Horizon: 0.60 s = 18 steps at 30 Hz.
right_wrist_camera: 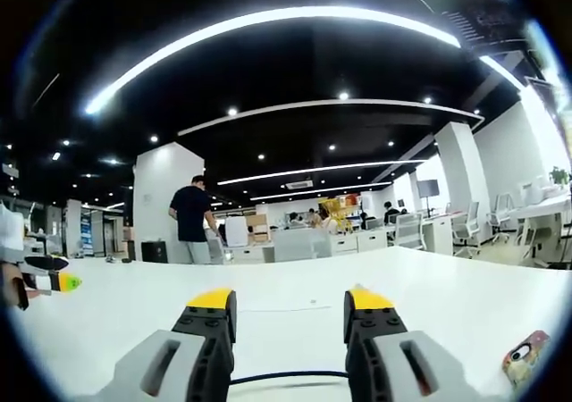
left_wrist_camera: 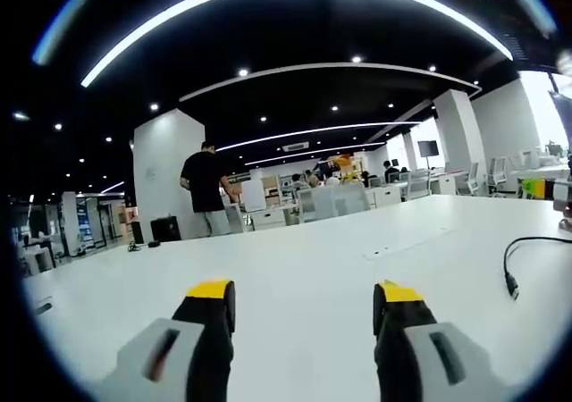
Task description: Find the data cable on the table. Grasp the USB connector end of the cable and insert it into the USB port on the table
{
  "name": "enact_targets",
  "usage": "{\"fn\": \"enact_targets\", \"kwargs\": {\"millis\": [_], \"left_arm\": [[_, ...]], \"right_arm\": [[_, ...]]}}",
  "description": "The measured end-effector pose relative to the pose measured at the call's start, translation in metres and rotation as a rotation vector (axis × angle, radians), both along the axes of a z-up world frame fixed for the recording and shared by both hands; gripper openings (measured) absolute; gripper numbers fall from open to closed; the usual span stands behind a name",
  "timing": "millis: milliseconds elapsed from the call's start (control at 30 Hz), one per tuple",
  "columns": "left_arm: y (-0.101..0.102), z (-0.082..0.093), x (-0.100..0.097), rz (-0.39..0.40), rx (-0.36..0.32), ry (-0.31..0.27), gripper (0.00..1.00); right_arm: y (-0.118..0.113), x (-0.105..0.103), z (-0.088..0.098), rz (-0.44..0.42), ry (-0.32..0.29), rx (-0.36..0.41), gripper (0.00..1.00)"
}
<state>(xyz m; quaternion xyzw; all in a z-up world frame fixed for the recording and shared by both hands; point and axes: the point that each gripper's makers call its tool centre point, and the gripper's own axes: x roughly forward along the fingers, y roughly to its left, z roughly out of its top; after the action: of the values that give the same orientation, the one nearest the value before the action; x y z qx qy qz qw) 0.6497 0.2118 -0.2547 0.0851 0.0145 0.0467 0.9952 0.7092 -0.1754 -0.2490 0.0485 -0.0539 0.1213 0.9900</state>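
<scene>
A black data cable (left_wrist_camera: 527, 255) lies on the white table (left_wrist_camera: 313, 259) at the right of the left gripper view, its connector end (left_wrist_camera: 512, 285) pointing toward me. My left gripper (left_wrist_camera: 304, 297) stands open low over the table, well left of that connector, with nothing between its yellow-tipped fingers (left_wrist_camera: 211, 291). In the right gripper view a stretch of black cable (right_wrist_camera: 286, 376) runs across the table between and just below my right gripper (right_wrist_camera: 290, 302), which is open and holds nothing.
A small patterned object (right_wrist_camera: 527, 357) lies at the lower right of the right gripper view. A coloured object (right_wrist_camera: 49, 281) sits at the table's left edge. A person in black (left_wrist_camera: 205, 188) stands beyond the table's far edge, among desks and chairs.
</scene>
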Motion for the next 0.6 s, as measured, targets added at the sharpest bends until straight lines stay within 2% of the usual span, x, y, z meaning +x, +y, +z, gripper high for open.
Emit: {"fn": "enact_targets", "kwargs": {"millis": [267,400,600], "left_arm": [[-0.001,0.000,0.000,-0.006,-0.003,0.000,0.62],[-0.002,0.000,0.000,-0.008,-0.001,0.001,0.62],[-0.002,0.000,0.000,-0.009,0.003,0.005,0.62]], "right_arm": [[0.005,0.004,-0.010,0.018,0.046,-0.007,0.48],[0.014,0.007,-0.026,0.060,0.119,-0.003,0.48],[0.030,0.009,-0.042,0.115,0.180,-0.021,0.45]]}}
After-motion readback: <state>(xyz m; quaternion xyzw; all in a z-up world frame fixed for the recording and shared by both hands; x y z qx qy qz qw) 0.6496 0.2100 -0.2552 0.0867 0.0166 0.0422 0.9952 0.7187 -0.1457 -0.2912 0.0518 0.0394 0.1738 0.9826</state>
